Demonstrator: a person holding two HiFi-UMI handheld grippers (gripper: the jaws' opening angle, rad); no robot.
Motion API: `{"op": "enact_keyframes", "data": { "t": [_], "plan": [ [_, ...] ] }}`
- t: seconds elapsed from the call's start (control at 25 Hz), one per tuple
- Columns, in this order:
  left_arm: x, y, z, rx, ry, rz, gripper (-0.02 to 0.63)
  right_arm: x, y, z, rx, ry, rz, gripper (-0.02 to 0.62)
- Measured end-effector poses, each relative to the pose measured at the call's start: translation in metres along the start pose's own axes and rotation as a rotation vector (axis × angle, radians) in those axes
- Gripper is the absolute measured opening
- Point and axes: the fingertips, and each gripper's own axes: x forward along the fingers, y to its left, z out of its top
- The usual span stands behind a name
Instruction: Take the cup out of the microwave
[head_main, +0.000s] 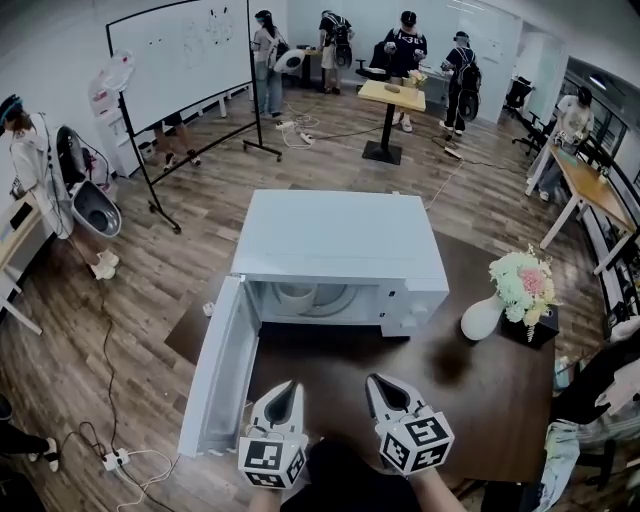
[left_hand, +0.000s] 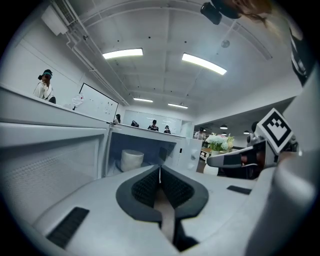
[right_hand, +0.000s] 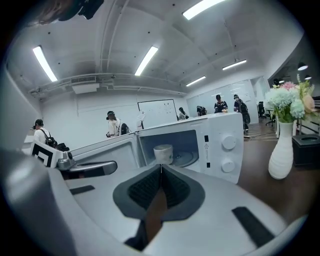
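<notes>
Cup: one white cup (head_main: 296, 294) stands inside the microwave (head_main: 340, 240), on the glass turntable and toward the left of the cavity. Nothing touches it.
Microwave: one white unit. Its door (head_main: 215, 370) is swung fully open to the left, and there are two round knobs (right_hand: 228, 142) on the right panel.
Your left gripper (head_main: 288, 386): jaws pressed together with nothing between them. It is held in front of the open cavity, well short of the cup.
Your right gripper (head_main: 378, 381): jaws likewise together and empty, just beside the left one.
Surface: one dark brown table (head_main: 480, 400) carries the microwave.
Other items on the table: one white vase (head_main: 481, 317) of flowers at the right, with one black box (head_main: 542, 326) beside it.
Room: open office with a wood-plank floor. There is one whiteboard (head_main: 180, 55) on a stand and one small standing table (head_main: 392, 95). Several people stand at the back.
</notes>
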Motion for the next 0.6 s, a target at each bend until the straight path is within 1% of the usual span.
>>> {"op": "enact_keyframes", "data": {
  "t": [0.28,0.6],
  "plan": [
    [0.041,0.024,0.006,-0.014,-0.002,0.006,0.006,0.042,-0.014,0.008,0.01,0.01,-0.006,-0.005],
    [0.086,0.044,0.011,-0.013,-0.004,0.016,0.006,0.08,-0.029,0.003,0.031,0.053,-0.003,-0.005]
  ]
}}
